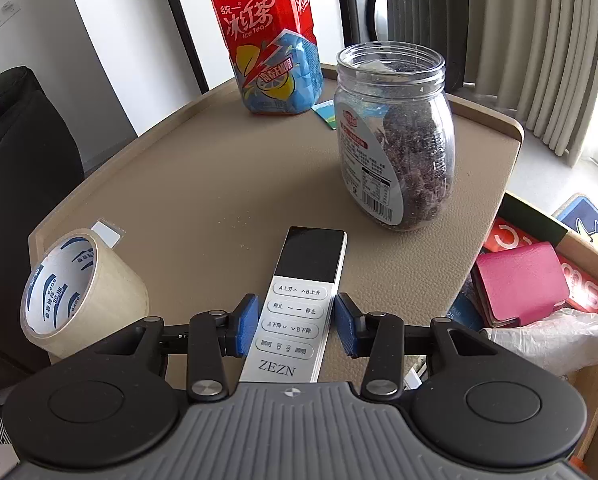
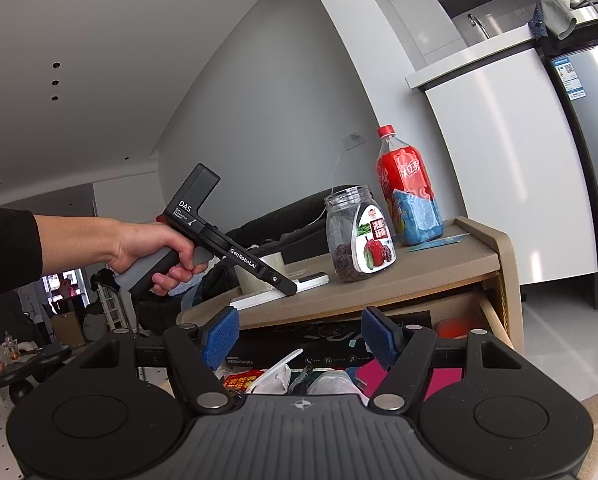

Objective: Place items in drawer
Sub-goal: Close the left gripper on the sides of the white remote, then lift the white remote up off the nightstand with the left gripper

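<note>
A white ZEZN remote (image 1: 299,300) (image 2: 311,279) lies flat on the tan table top (image 1: 203,168). My left gripper (image 1: 296,320) (image 2: 289,288) straddles its button end, blue pads (image 1: 247,320) against both long sides. A hand holds that gripper from the left in the right wrist view. My right gripper (image 2: 299,340) hangs open and empty over the open drawer (image 2: 495,320) under the table. The drawer (image 1: 595,256) holds a pink wallet (image 1: 519,280) (image 2: 439,376), a black box (image 2: 299,344), red packets and plastic bags.
A tape roll (image 1: 79,280) (image 2: 275,258) stands left of the remote, beside a small clear packet (image 1: 107,234). Further back are a jar of dark dried fruit (image 1: 395,140) (image 2: 359,236), a red iced tea bottle (image 1: 271,40) (image 2: 407,188) and a blue-green card (image 1: 325,114) (image 2: 439,242).
</note>
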### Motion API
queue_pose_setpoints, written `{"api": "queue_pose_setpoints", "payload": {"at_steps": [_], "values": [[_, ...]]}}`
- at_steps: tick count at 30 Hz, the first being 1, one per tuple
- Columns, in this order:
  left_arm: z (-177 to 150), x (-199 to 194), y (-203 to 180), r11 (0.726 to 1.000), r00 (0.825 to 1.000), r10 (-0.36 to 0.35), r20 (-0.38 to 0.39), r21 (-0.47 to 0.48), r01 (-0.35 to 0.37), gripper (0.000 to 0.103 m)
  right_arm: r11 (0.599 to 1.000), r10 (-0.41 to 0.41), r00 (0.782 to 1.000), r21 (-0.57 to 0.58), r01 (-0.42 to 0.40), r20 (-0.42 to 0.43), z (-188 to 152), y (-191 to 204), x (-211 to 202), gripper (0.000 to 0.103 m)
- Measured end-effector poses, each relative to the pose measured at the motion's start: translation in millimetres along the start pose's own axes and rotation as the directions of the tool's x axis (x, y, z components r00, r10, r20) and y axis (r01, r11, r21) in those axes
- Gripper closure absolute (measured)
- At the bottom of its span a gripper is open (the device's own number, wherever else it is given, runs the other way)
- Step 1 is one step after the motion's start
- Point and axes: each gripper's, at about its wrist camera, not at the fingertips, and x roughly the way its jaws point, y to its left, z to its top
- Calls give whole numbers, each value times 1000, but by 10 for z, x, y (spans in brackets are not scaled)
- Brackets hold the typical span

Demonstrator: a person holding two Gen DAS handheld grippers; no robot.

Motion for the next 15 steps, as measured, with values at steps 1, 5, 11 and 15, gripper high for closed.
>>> {"api": "queue_pose_setpoints", "payload": {"at_steps": [1,5,11,15], "values": [[-11,-10,-13,1000,1000,0,4,-2,0,58,1000,1,1000,1,-1,1,5,1,-7,32],[-41,-36,-44,1000,1000,-1,20,-15,2,58,1000,1,1000,2,-1,9,20,1,-27,32],[-151,-107,-94,992,989,116,91,-64,-110,60,1000,-3,1000,0,3,15,18,6,-28,32],[-235,-197,-153,981,975,171,141,-116,-155,60,1000,-6,1000,-1,6,18,13,15,-31,32]]}}
